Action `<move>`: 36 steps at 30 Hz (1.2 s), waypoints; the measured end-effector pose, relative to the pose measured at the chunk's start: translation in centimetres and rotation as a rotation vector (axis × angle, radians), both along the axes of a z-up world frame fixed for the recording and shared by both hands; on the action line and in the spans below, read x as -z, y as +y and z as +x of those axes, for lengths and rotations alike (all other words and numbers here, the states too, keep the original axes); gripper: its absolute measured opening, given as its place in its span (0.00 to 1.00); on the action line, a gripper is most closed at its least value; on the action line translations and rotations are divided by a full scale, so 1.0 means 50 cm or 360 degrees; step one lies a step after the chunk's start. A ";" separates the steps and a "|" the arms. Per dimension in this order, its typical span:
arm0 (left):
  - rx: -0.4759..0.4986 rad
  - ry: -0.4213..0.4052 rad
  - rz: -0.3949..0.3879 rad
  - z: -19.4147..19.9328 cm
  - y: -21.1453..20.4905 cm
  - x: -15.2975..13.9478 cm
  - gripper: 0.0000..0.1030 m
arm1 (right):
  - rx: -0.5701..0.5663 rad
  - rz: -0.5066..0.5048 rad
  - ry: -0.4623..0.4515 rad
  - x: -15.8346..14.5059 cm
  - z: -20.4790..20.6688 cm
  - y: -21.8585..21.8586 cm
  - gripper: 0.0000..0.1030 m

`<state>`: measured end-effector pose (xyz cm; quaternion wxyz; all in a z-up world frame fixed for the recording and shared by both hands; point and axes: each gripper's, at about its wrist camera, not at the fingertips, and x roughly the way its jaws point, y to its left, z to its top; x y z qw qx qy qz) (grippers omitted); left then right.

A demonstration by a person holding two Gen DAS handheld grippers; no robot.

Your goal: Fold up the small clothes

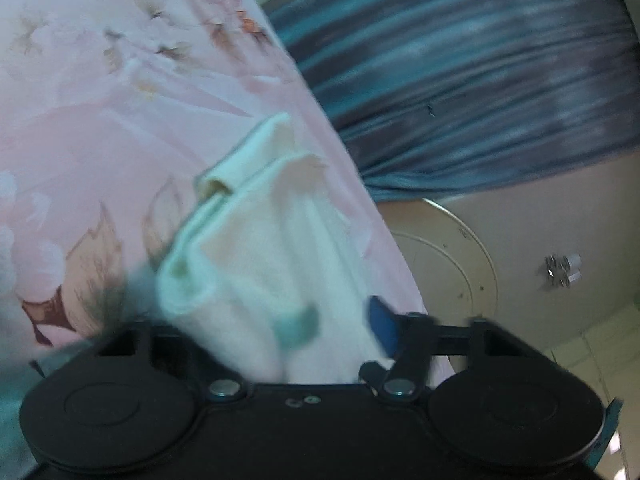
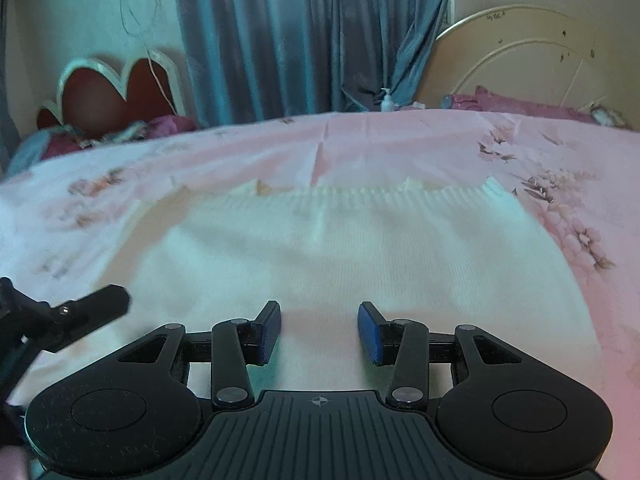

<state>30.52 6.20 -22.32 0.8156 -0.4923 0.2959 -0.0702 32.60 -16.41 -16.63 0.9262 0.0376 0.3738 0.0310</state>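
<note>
Cream knit fabric fills the near field in both views. In the left wrist view a bunched part of the white knit garment (image 1: 256, 248) is seen between the fingers of the left gripper (image 1: 340, 328); the fabric is draped over the left pad, a blue right pad (image 1: 380, 324) shows beside it. The cloth appears to be gripped and lifted clear of the pink floral bedsheet (image 1: 100, 100), with a rolled cuff-like end pointing away from the camera; the exact closure is partly hidden by fabric, and the frame is motion-blurred.

In the right wrist view the right gripper (image 2: 320, 332) is held wide open, nothing between its pads, hovering just above the garment's spread body (image 2: 340, 248). The garment lies directly ahead of it, flat on the sheet, its ribbed hem (image 2: 384, 192) running left to right at the far edge. Part of the left gripper is seen at the lower left edge, so the left hand is at the garment's left side.

Judged next: the lifted part is carried across the body, towards the right; the right hand is nearer the body to pin it.

No containers are seen. Farther off: blue curtain (image 2: 280, 40), headboard (image 2: 112, 92).
</note>
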 end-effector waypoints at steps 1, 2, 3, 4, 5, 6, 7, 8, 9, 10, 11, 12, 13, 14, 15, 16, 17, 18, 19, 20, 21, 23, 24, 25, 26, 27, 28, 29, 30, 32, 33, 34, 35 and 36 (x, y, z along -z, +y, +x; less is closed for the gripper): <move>-0.0033 0.0026 -0.0017 0.002 0.005 0.010 0.29 | -0.0019 -0.0043 -0.0009 0.007 0.001 0.007 0.42; -0.0054 0.0048 -0.0033 0.000 0.011 0.017 0.20 | -0.0035 -0.0080 -0.0016 0.010 0.000 0.012 0.42; -0.0064 0.0057 -0.0055 0.000 0.016 0.023 0.19 | -0.0040 -0.0086 -0.0011 0.009 -0.001 0.013 0.42; -0.0063 0.0053 -0.0057 -0.001 0.017 0.023 0.19 | -0.0042 -0.0074 -0.0001 0.006 -0.001 0.010 0.42; -0.0063 0.0049 -0.0045 -0.002 0.015 0.019 0.17 | -0.0038 -0.0049 0.0002 0.003 -0.002 0.005 0.42; -0.0069 0.0047 -0.0037 -0.003 0.014 0.018 0.16 | -0.0034 -0.0024 -0.0001 0.007 -0.003 -0.001 0.42; -0.0076 0.0048 -0.0032 -0.004 0.012 0.016 0.16 | -0.0048 -0.0033 -0.0010 0.016 -0.005 -0.002 0.41; -0.0083 0.0051 -0.0026 -0.004 0.011 0.015 0.15 | -0.0079 -0.0081 -0.0035 0.020 -0.008 0.004 0.41; -0.0087 0.0048 -0.0004 -0.004 0.008 0.011 0.14 | -0.0109 -0.0137 -0.0048 0.022 -0.010 0.014 0.42; -0.0085 0.0034 0.0038 -0.004 0.004 0.003 0.14 | -0.0120 -0.0152 -0.0053 0.023 -0.009 0.017 0.42; -0.0082 0.0019 0.0089 -0.005 0.000 -0.006 0.13 | -0.0123 -0.0136 -0.0052 0.023 -0.007 0.014 0.42; -0.0081 0.0005 0.0129 -0.011 -0.001 -0.015 0.12 | -0.0132 -0.0116 -0.0050 0.023 -0.005 0.009 0.42; -0.0081 -0.0007 0.0171 -0.014 -0.005 -0.025 0.11 | -0.0154 -0.0112 -0.0048 0.022 -0.005 0.006 0.42; -0.0080 -0.0025 0.0229 -0.016 -0.011 -0.039 0.07 | -0.0180 -0.0109 -0.0045 0.020 -0.003 0.002 0.42; -0.0070 -0.0044 0.0283 -0.017 -0.017 -0.051 0.07 | -0.0193 -0.0087 -0.0040 0.016 -0.002 -0.004 0.42; -0.0060 -0.0061 0.0333 -0.019 -0.024 -0.063 0.07 | -0.0198 -0.0039 -0.0037 0.011 -0.001 -0.014 0.42; -0.0048 -0.0082 0.0378 -0.020 -0.031 -0.076 0.07 | -0.0197 0.0033 -0.0037 0.005 -0.001 -0.029 0.42; -0.0032 -0.0105 0.0429 -0.020 -0.040 -0.090 0.07 | -0.0190 0.0119 -0.0039 -0.003 -0.001 -0.047 0.42; -0.0014 -0.0124 0.0487 -0.020 -0.050 -0.103 0.07 | -0.0175 0.0182 -0.0042 -0.010 -0.003 -0.065 0.42; 0.0017 -0.0147 0.0552 -0.018 -0.064 -0.120 0.07 | -0.0155 0.0233 -0.0050 -0.018 -0.006 -0.085 0.42; 0.0045 -0.0168 0.0595 -0.014 -0.078 -0.132 0.07 | -0.0148 0.0265 -0.0059 -0.026 -0.009 -0.101 0.42; 0.0118 -0.0233 0.0702 -0.010 -0.112 -0.162 0.07 | -0.0140 0.0339 -0.0056 -0.039 -0.013 -0.138 0.42; 0.0162 -0.0273 0.0754 -0.008 -0.134 -0.177 0.07 | -0.0136 0.0371 -0.0057 -0.044 -0.015 -0.159 0.42; 0.0211 -0.0312 0.0798 -0.006 -0.158 -0.191 0.07 | -0.0124 0.0386 -0.0059 -0.048 -0.018 -0.175 0.42; 0.0259 -0.0344 0.0832 -0.006 -0.182 -0.201 0.07 | -0.0109 0.0403 -0.0060 -0.052 -0.020 -0.194 0.42; 0.0313 -0.0377 0.0864 -0.005 -0.208 -0.210 0.07 | -0.0094 0.0422 -0.0062 -0.055 -0.024 -0.214 0.42; 0.0372 -0.0409 0.0898 -0.005 -0.236 -0.218 0.07 | -0.0078 0.0432 -0.0065 -0.057 -0.028 -0.232 0.42; 0.0437 -0.0438 0.0929 -0.008 -0.265 -0.223 0.07 | -0.0058 0.0436 -0.0071 -0.059 -0.033 -0.252 0.42; 0.0506 -0.0461 0.0957 -0.010 -0.296 -0.225 0.07 | -0.0039 0.0449 -0.0077 -0.062 -0.038 -0.273 0.42; 0.0641 -0.0490 0.1020 -0.017 -0.356 -0.220 0.07 | 0.0016 0.0490 -0.0090 -0.065 -0.050 -0.318 0.42; 0.0696 -0.0492 0.1042 -0.018 -0.378 -0.213 0.07 | 0.0046 0.0500 -0.0095 -0.066 -0.056 -0.339 0.42; 0.0757 -0.0487 0.1065 -0.023 -0.402 -0.202 0.07 | 0.0073 0.0507 -0.0096 -0.066 -0.061 -0.359 0.42; 0.0826 -0.0469 0.1103 -0.028 -0.428 -0.188 0.07 | 0.0097 0.0520 -0.0092 -0.065 -0.066 -0.380 0.42; 0.0881 -0.0446 0.1139 -0.030 -0.447 -0.172 0.07 | 0.0120 0.0545 -0.0085 -0.062 -0.073 -0.401 0.42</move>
